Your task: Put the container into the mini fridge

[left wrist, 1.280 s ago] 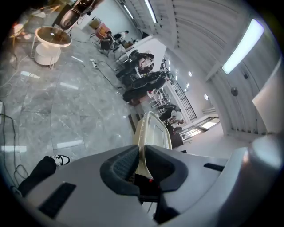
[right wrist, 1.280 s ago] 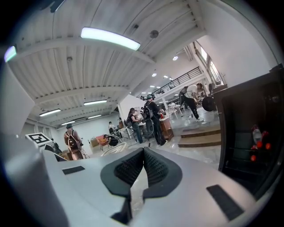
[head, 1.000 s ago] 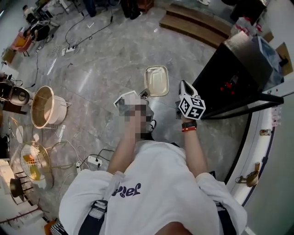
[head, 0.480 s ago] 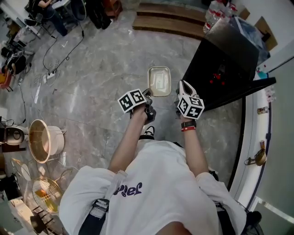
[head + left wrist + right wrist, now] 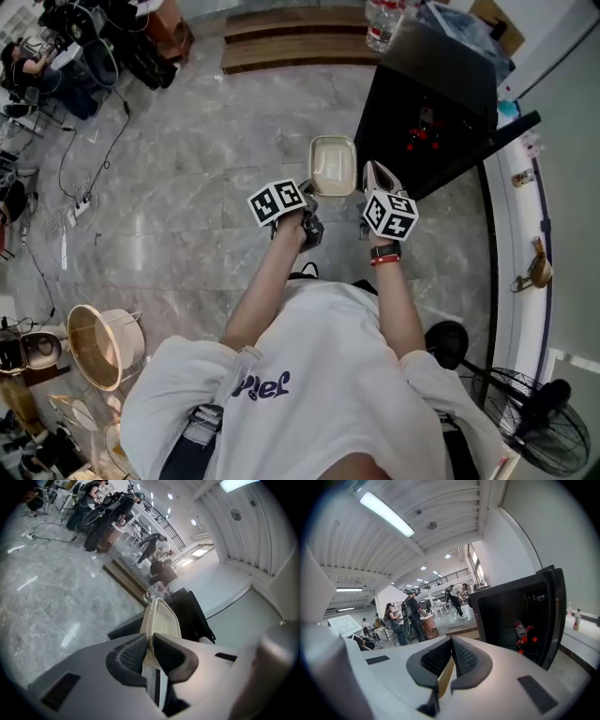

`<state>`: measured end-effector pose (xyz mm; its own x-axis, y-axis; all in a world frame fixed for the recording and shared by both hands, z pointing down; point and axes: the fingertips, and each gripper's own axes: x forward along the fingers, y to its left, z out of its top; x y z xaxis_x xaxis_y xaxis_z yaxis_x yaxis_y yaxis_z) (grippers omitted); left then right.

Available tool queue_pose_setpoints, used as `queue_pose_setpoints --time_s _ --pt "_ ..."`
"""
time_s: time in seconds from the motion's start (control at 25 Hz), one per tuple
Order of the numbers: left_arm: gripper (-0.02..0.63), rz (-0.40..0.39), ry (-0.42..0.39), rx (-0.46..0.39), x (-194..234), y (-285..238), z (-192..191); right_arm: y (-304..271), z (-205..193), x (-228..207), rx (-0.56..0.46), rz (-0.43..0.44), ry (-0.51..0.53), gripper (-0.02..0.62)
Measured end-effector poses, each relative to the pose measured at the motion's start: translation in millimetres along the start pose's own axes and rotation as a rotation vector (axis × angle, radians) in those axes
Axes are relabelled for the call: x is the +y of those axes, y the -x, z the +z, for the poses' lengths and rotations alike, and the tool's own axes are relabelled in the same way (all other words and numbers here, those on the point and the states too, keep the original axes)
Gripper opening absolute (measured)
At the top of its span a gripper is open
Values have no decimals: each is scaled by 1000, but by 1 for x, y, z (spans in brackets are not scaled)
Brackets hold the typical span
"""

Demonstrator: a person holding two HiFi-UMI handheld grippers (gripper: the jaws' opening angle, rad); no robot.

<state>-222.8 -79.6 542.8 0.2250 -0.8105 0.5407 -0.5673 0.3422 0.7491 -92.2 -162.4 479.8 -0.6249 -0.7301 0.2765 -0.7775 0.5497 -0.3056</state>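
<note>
The left gripper (image 5: 306, 190) is clamped tight on the rim of the cream plastic container (image 5: 333, 166), carrying it out in front, off the floor. Beside it the right gripper (image 5: 371, 172) has its jaws pressed together and, as far as I can tell, isn't gripping the container. Further right stands the black mini fridge (image 5: 427, 89), door open, red-capped bottles (image 5: 420, 138) inside. So: picked up, not yet placed. Against half a second ago, the container sits closer to the fridge's opening.
</note>
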Motion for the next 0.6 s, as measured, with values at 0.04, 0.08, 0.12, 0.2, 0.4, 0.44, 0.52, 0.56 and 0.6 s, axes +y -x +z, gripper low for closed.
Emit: queue_pose_setpoints --time_s 0.04,0.08,0.12,0.2,0.4,0.44,0.52,0.56,0.6 --pt "58 -8 -14 17 -2 -5 -2 2 -1 -6 -7 -22 -9 15" --pt "58 -15 -28 33 -4 -11 -3 4 -2 -12 -14 -42 -17 15" --pt "58 -22 -41 47 -6 -17 -4 5 -3 -17 -21 -61 -26 15" --pt "58 -37 -67 71 -11 -25 -5 10 -3 -24 -33 -97 -40 15" --pt "58 -72 -154 151 -26 -43 -17 31 -9 -45 -71 -205 -96 15" --pt "58 -75 -169 166 -27 -47 -22 35 -12 -49 -75 -221 -107 15" --pt "58 -80 -190 188 -31 -54 -30 45 -15 -55 -78 -248 -114 15" --pt "58 -84 -194 199 -34 -58 -33 50 -16 -59 -79 -264 -114 15" --pt "58 -89 -195 209 -36 -62 -36 55 -17 -63 -79 -279 -115 15"
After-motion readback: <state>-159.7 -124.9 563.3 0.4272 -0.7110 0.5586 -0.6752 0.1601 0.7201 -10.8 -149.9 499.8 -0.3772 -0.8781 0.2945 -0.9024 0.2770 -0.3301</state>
